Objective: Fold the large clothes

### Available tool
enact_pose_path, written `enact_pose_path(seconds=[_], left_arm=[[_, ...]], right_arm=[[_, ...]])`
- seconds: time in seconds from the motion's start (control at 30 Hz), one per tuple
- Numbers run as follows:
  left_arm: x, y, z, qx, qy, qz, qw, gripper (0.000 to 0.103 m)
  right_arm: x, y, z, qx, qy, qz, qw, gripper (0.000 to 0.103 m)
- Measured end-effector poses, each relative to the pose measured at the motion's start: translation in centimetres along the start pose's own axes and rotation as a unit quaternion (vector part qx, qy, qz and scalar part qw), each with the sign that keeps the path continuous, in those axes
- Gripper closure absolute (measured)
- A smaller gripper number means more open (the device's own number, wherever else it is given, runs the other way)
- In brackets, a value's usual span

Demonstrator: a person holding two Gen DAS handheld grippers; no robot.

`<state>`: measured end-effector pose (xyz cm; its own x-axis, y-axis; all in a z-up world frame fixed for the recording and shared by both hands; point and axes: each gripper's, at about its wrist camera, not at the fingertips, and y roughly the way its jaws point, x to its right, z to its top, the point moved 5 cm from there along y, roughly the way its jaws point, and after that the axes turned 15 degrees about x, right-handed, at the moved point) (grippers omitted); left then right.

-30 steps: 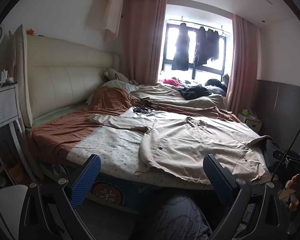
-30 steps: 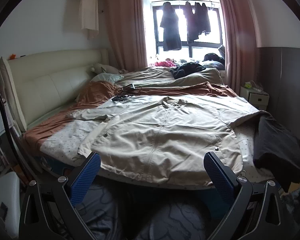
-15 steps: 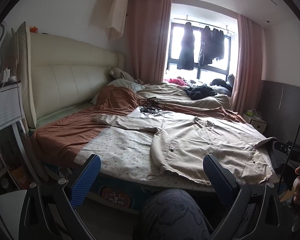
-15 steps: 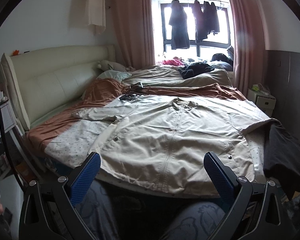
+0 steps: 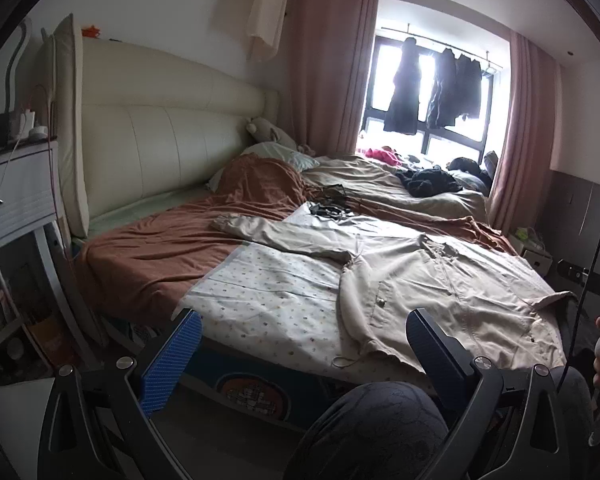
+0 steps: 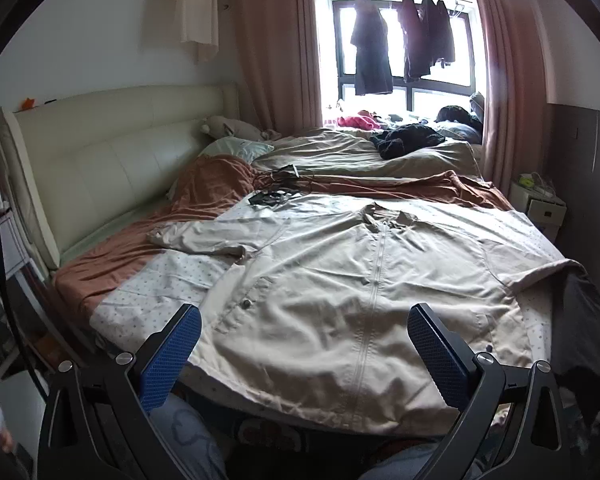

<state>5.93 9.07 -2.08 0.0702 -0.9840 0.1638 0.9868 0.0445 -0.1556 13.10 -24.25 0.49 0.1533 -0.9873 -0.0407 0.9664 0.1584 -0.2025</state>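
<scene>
Sleeve [image 6: 204, 238] at ten o'clock trails off the beige zip jacket [image 6: 352, 300], which lies flat on the bed [image 5: 148, 256]. Left gripper [image 5: 300, 356] and right gripper [image 6: 304, 352] hang wide open, empty. Pinching the dotted sheet [image 5: 268, 292] underneath too would likely drag it into the fold.

A bed [image 6: 112, 276] with a cream padded headboard [image 6: 100, 152] filled the frame's centre, draped in a rust-brown sheet [image 6: 204, 196]. A beige jacket [image 6: 340, 292] lay spread flat across a dotted cover [image 5: 272, 296] at lower centre.
</scene>
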Motion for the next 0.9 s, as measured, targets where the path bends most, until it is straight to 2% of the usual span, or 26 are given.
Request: enact_pose_path(seconds=[0.1,0.33,0.63,0.9], left_arm=[[-0.7,1.8,-0.3,-0.018,-0.002,0.013,0.9997,0.001],[-2.2,5.8,-0.2,-0.032,-0.012,0.047,0.9983,0.001],[-4.6,13.5,0.1,-0.061,-0.037,0.089,0.9935,0.001],[-7.6,21.5,0.1,-0.092,-0.069,0.1,0.9883,0.011]], right_arm=[[-0.5,2.4,0.6,-0.003,0.011,0.014,1.0,0.0],[-1.1,8.0,0.4,-0.025,0.015,0.032,0.999,0.0],[-0.5,15.3,0.2,-0.063,0.029,0.043,0.997,0.0],[0.5,22.0,-0.4,-0.112,0.059,0.047,0.991,0.0]])
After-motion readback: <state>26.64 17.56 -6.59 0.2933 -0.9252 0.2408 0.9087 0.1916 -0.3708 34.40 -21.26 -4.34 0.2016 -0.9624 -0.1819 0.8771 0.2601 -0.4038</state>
